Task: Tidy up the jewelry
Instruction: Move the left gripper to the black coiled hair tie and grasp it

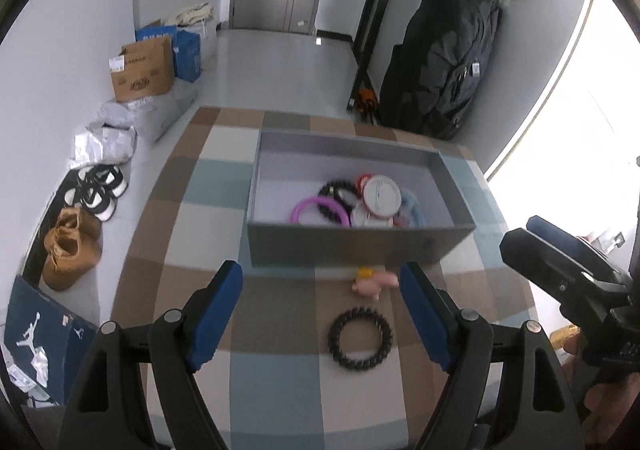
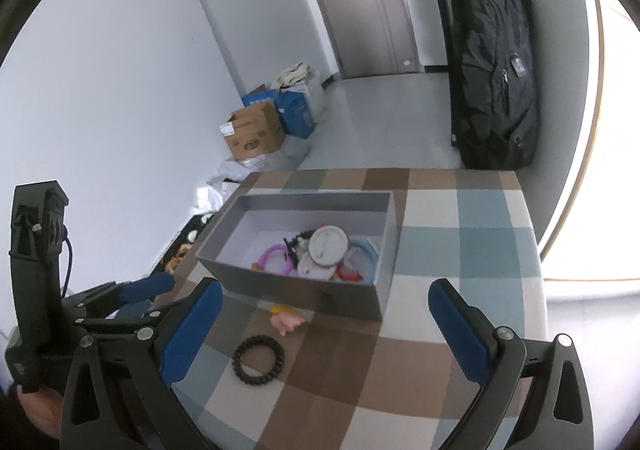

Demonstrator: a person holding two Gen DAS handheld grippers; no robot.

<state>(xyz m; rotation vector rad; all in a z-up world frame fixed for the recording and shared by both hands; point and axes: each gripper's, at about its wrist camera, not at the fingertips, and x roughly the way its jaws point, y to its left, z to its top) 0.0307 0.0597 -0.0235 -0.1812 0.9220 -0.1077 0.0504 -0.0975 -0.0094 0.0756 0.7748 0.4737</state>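
A black beaded bracelet [image 1: 359, 338] lies on the checked tablecloth [image 1: 188, 218], between the tips of my open left gripper [image 1: 322, 290]; it also shows in the right wrist view [image 2: 259, 359]. A small pink pig charm [image 1: 372, 284] lies in front of the grey box [image 1: 352, 244]. The box holds a purple ring [image 1: 318, 210], a black bead bracelet [image 1: 340, 190] and white round cases [image 1: 381, 195]. My right gripper [image 2: 326, 314] is open and empty, above the table in front of the box [image 2: 296, 286]. The pig [image 2: 286, 321] is near its left finger.
The table's left edge drops to a floor with shoes [image 1: 94, 192] and cardboard boxes [image 1: 142, 68]. A black backpack [image 1: 444, 62] hangs past the table's far edge. The right gripper's body [image 1: 568, 274] shows at the right of the left wrist view.
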